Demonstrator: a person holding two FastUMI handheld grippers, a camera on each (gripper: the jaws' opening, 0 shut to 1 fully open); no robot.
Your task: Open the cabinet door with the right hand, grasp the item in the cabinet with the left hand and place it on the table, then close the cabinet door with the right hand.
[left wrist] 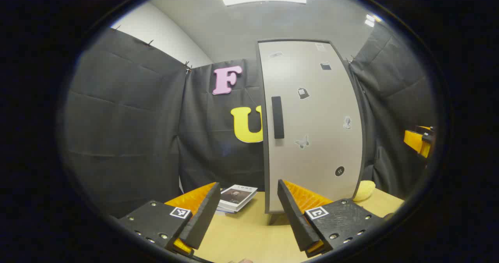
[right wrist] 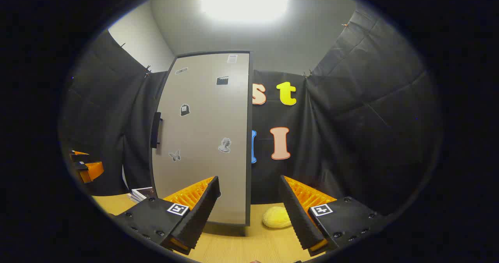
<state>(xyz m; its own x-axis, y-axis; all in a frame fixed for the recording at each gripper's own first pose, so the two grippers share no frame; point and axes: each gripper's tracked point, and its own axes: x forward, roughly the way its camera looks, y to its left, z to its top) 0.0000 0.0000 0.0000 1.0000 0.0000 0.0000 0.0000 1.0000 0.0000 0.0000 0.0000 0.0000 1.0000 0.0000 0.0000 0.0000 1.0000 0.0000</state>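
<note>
A tall grey cabinet [left wrist: 312, 126] stands on the wooden table [left wrist: 241, 235], its door closed, with a black vertical handle [left wrist: 277, 117] near the door's left edge. The right gripper view has the same cabinet [right wrist: 202, 138] and handle [right wrist: 156, 130]. My left gripper [left wrist: 247, 212] hangs open above the table in front of the cabinet, nothing between its fingers. My right gripper [right wrist: 247, 212] is open too, facing the cabinet's right edge. The right gripper shows far right in the left gripper view [left wrist: 420, 141]. The left one appears at far left in the right gripper view [right wrist: 85, 167].
A stack of books [left wrist: 237, 197] lies on the table left of the cabinet, also seen as books [right wrist: 142, 193]. A pale yellow soft object [right wrist: 276, 218] lies on the table right of the cabinet, seen too as a yellow object [left wrist: 364, 189]. Black cloth walls enclose the booth.
</note>
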